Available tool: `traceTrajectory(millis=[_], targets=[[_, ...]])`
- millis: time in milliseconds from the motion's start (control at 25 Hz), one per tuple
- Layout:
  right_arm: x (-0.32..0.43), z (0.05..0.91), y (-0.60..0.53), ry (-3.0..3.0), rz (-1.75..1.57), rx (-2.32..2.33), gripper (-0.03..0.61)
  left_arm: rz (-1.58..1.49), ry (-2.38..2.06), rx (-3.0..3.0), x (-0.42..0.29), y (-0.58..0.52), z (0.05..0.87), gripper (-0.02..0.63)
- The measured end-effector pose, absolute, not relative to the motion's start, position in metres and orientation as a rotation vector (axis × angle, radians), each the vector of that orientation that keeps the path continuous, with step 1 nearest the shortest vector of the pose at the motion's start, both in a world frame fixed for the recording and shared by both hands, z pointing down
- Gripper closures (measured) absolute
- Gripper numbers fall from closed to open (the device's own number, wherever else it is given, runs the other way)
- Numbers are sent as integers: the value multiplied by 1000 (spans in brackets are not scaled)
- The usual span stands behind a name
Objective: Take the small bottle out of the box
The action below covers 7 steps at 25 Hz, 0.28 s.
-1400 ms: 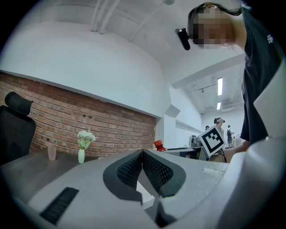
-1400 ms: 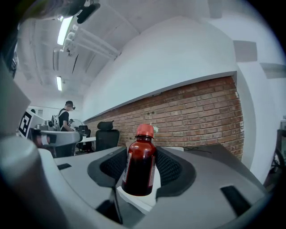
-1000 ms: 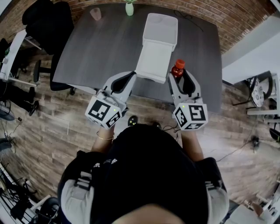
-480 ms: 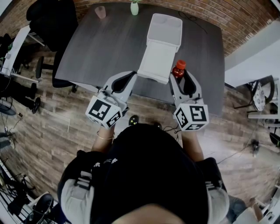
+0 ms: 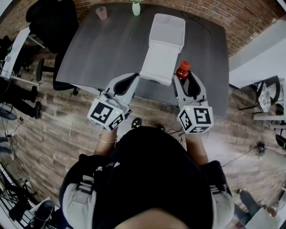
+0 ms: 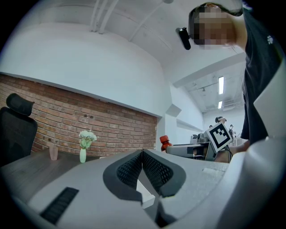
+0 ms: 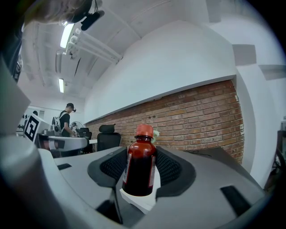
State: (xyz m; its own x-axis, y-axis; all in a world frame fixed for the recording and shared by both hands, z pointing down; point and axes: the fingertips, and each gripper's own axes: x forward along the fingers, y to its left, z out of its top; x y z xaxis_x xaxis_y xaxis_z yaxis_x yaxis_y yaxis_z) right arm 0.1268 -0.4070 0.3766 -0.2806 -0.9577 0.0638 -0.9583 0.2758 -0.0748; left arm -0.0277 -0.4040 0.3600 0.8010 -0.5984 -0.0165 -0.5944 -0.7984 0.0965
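Observation:
A small dark-red bottle [image 5: 182,70] with a red cap stands upright between the pads of my right gripper [image 5: 183,74], which is shut on it just off the near right corner of the white box [image 5: 154,31]. In the right gripper view the bottle [image 7: 140,167] fills the gap between both pads of that gripper [image 7: 140,157]. The box lies open on the grey table [image 5: 103,53], its lid folded toward me. My left gripper [image 5: 135,76] is shut with nothing in it, its tips at the box's near left corner; its pads meet in the left gripper view [image 6: 142,152].
At the table's far edge stand a pale green vase [image 5: 136,8] with white flowers and a pink cup [image 5: 102,13]. A black office chair [image 5: 49,22] sits off the table's left side. A brick wall runs behind the table. Another person stands far off in the right gripper view.

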Motion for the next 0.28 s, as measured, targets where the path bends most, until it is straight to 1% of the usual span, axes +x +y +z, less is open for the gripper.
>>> traceTrajectory(millis=[280], targets=[[128, 375, -406, -2500, 147, 1888, 374, -70, -961, 2899, -27, -403, 360, 611]])
